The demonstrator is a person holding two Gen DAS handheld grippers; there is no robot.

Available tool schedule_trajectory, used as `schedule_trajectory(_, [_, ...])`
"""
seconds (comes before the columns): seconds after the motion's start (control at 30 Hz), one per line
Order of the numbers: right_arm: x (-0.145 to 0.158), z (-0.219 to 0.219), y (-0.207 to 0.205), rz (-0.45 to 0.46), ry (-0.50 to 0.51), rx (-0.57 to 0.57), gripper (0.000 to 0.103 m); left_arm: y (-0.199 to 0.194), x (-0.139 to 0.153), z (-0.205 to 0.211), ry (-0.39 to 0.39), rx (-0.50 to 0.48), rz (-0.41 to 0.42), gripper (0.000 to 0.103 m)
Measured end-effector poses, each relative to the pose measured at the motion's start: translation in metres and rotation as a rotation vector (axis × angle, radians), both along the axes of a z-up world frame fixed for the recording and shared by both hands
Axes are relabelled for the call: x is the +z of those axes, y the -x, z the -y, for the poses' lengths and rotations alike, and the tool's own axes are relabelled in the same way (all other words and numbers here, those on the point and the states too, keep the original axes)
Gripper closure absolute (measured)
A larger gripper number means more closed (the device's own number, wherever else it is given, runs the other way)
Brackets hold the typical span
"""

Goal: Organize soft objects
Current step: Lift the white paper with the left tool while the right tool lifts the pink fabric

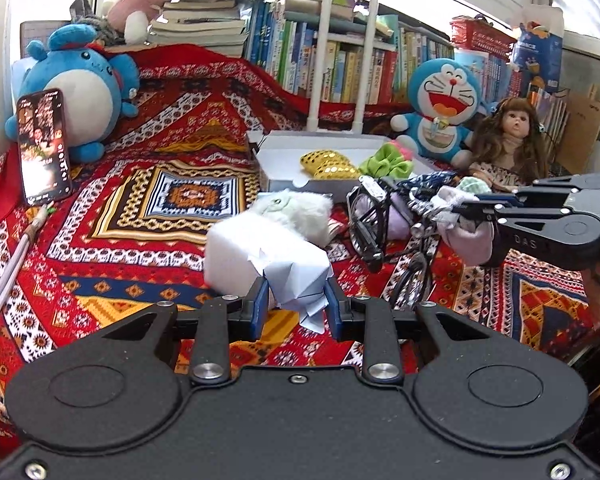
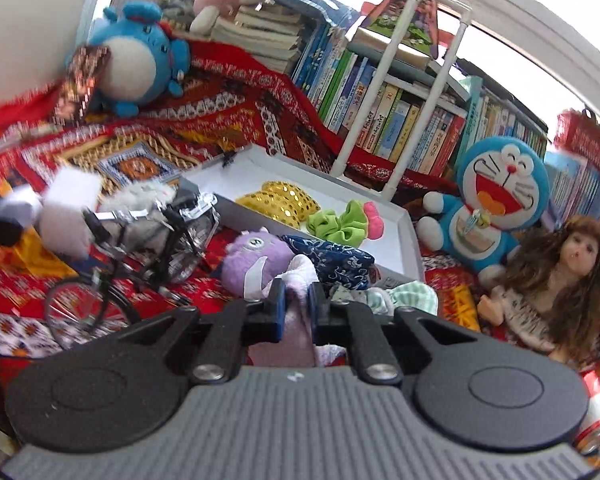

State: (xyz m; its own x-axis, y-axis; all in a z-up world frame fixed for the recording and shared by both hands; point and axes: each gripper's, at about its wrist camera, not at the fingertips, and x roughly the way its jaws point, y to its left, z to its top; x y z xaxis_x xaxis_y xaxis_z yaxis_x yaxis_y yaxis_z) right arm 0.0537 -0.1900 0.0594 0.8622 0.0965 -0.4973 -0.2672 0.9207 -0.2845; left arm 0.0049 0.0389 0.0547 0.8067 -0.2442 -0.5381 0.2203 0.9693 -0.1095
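Two grippers work over a red patterned blanket [image 1: 148,200] that fills the lower and middle frame in both views. Along the upper part runs a row of books [image 1: 340,64]; a blue round plush [image 1: 80,92] sits at upper left with a lit phone [image 1: 44,144] leaning against it, and a Doraemon plush [image 1: 444,104] sits at right with a long-haired doll [image 1: 508,140] just beside it.

At centre lies a white shallow box [image 2: 404,236], holding a gold sequinned pouch [image 2: 280,200] and a green scrunchie [image 2: 336,224]. Near its front edge, in the right wrist view, are a purple plush [image 2: 252,260], a dark blue printed cloth [image 2: 332,260] and a pale green checked cloth [image 2: 412,298]. A black model bicycle [image 1: 380,236] stands left of these, with a fluffy white plush [image 1: 296,208] behind it.

The left gripper [image 1: 296,304], low centre in its own view, is clenched on a white tissue pack [image 1: 268,260], grasping its crumpled end. The right gripper [image 2: 297,312] is closed around a pale pink cloth [image 2: 298,332], which bunches between and below its fingers, close to the box's near corner.
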Motion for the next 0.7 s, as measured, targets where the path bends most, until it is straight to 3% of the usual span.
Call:
schedule_trajectory(0.17, [0.002, 0.015, 0.008, -0.058, -0.130, 0.000, 0.086, -0.001, 0.004, 0.005, 0.005, -0.013, 0.008, 0.075])
schedule_trajectory(0.33, [-0.013, 0.027, 0.013, -0.100, -0.170, -0.043, 0.084, -0.002, 0.003, 0.009, 0.000, -0.023, 0.004, 0.075])
schedule_trajectory(0.37, [-0.015, 0.029, 0.014, -0.103, -0.175, -0.058, 0.074, -0.002, 0.003, 0.010, -0.001, -0.024, 0.003, 0.075])
schedule_trajectory(0.4, [-0.017, 0.031, 0.015, -0.104, -0.181, -0.071, 0.070, -0.002, 0.003, 0.011, -0.002, -0.024, 0.002, 0.075])
schedule_trajectory(0.53, [-0.020, 0.042, 0.018, -0.102, -0.214, -0.107, 0.059, -0.004, 0.002, 0.014, -0.006, -0.026, -0.001, 0.075])
schedule_trajectory(0.63, [-0.022, 0.043, 0.020, -0.093, -0.194, -0.120, 0.046, -0.006, 0.001, 0.016, -0.008, -0.028, -0.004, 0.075])
schedule_trajectory(0.7, [-0.023, 0.040, 0.020, -0.085, -0.175, -0.120, 0.042, -0.007, 0.001, 0.017, -0.010, -0.032, -0.006, 0.075])
